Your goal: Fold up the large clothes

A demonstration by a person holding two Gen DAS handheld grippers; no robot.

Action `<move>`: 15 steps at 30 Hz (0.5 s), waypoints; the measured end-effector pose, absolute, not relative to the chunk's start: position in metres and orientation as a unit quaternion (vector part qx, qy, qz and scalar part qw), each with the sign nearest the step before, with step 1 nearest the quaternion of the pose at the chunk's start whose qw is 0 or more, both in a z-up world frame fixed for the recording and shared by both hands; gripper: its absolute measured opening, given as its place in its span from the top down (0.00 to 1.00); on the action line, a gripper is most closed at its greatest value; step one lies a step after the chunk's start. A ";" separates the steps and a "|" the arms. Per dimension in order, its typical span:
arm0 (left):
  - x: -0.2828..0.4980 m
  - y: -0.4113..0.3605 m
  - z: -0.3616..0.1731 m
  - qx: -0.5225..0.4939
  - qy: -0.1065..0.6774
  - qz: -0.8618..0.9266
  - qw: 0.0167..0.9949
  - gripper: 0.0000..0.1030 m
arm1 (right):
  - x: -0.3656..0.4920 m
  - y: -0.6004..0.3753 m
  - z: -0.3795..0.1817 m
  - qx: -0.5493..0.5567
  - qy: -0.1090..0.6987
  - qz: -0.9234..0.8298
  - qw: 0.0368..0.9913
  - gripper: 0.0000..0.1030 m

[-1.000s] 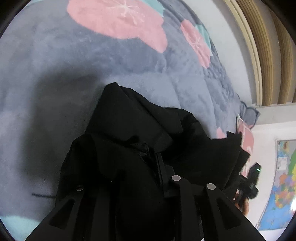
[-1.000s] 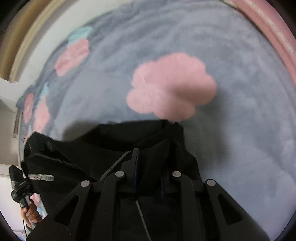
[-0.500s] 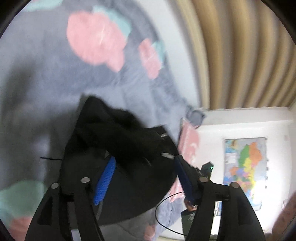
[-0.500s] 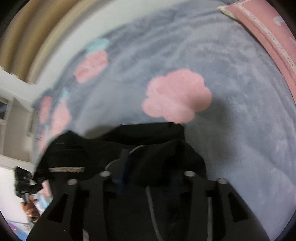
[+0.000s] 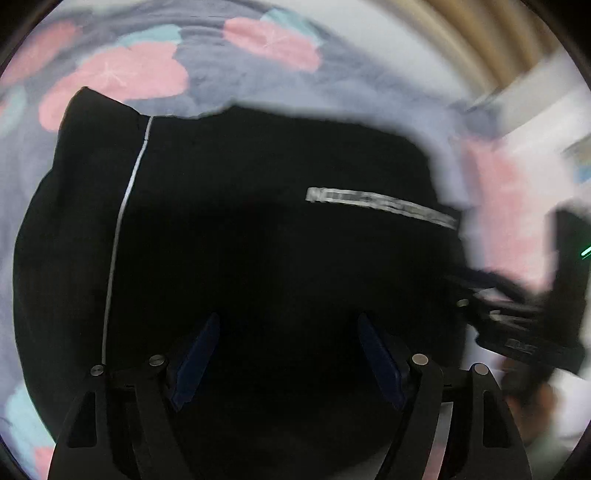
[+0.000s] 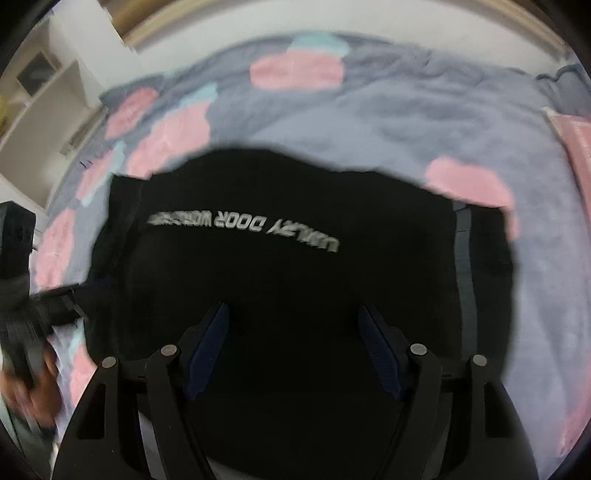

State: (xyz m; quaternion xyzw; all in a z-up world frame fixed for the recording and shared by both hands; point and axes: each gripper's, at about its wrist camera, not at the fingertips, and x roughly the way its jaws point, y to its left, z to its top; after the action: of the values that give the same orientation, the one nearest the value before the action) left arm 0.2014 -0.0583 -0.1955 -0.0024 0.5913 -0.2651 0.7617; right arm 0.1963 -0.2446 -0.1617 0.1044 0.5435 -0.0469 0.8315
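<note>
A black garment (image 5: 258, 229) with a white stripe and white lettering lies folded flat on a grey blanket (image 5: 229, 70) with pink flowers. It also fills the right wrist view (image 6: 295, 266), lettering upside down. My left gripper (image 5: 288, 343) is open and empty above the garment's near edge. My right gripper (image 6: 293, 339) is open and empty above the same garment. Each gripper shows at the edge of the other's view, blurred, the right one (image 5: 524, 332) and the left one (image 6: 33, 306).
A pink pillow (image 6: 576, 147) lies at the right of the bed. A wall with a wooden headboard (image 6: 258, 26) runs behind the blanket. White shelves (image 6: 44, 96) stand at the far left. The person's hand (image 6: 33, 391) shows at lower left.
Both grippers have let go of the garment and opened. They have pulled back and up, and the garment now lies spread flat below them.
</note>
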 end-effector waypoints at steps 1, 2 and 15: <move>0.206 -0.067 -0.208 0.016 0.599 -0.239 0.764 0.23 | 0.206 -0.242 -0.176 0.090 0.552 -0.056 0.827 0.25; 0.213 -0.070 -0.217 0.015 0.609 -0.221 0.762 0.22 | 0.214 -0.241 -0.191 0.083 0.559 -0.065 0.822 0.24; 0.207 -0.051 -0.174 -0.015 0.559 -0.243 0.792 0.19 | 0.167 -0.264 -0.161 0.127 0.509 -0.044 0.851 0.21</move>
State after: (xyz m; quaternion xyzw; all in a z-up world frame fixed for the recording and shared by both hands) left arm 0.2066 -0.0514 -0.1736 -0.0145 0.5595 -0.2428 0.7923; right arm 0.1670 -0.2644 -0.1607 0.1271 0.5085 -0.0436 0.8505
